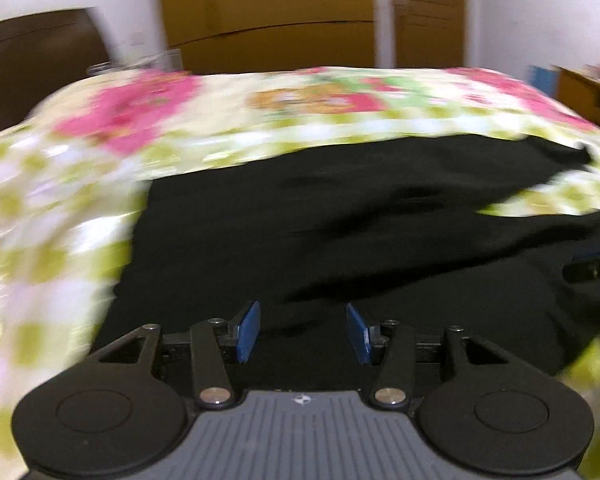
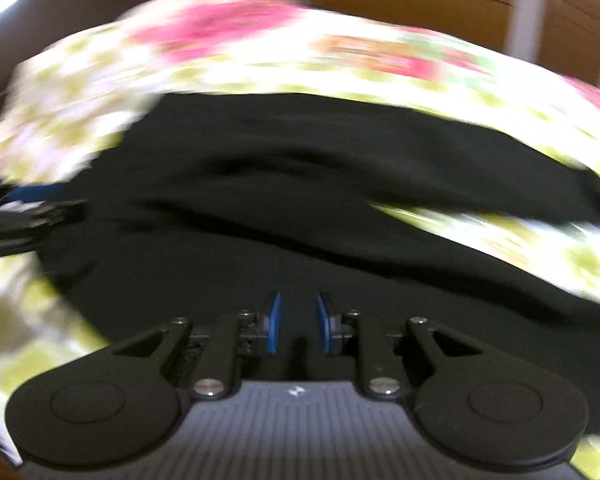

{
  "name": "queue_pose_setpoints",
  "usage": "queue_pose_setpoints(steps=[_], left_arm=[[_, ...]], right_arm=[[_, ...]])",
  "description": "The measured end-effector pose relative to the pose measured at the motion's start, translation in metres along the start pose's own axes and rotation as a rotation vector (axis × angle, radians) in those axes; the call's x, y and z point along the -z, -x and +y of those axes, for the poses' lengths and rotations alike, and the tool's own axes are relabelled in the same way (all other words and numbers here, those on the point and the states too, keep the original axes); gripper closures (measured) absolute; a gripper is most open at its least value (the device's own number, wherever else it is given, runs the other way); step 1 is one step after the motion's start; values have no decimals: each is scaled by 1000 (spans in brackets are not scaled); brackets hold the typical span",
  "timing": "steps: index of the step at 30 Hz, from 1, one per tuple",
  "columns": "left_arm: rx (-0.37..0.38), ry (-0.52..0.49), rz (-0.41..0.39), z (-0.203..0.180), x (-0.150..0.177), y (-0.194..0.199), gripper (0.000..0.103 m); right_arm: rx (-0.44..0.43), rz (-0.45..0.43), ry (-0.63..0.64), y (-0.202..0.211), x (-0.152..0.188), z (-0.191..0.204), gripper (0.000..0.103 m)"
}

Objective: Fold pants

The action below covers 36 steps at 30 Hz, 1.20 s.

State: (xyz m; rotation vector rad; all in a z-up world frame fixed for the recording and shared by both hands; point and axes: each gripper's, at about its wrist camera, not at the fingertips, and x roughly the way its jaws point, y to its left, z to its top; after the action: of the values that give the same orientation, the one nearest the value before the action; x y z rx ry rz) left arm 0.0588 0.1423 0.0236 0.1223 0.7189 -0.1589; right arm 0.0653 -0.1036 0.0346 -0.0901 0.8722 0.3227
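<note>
left wrist: left gripper (image 1: 303, 332) fingers apart, nothing between; black pants (image 1: 340, 232) spread ahead of them on floral bed sheet (image 1: 140, 128) | right wrist: right gripper (image 2: 297, 328) fingers narrowly apart, empty; pants (image 2: 300, 200) ahead and beneath

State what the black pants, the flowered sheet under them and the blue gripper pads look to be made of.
Black pants: soft matte fabric, probably knit or cotton; it lies in limp folds without shine.
Flowered sheet: thin printed cloth, likely cotton; blur hides the weave.
Blue pads: smooth, probably rubber or foam, on black hard-plastic fingers.
</note>
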Motion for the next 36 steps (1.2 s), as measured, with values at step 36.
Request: queue_pose_setpoints(steps=[36], left_arm=[[395,-284,65,-259,-34,-84,39]], right_arm=[[355,-195,-1059,81,142,-349,78]])
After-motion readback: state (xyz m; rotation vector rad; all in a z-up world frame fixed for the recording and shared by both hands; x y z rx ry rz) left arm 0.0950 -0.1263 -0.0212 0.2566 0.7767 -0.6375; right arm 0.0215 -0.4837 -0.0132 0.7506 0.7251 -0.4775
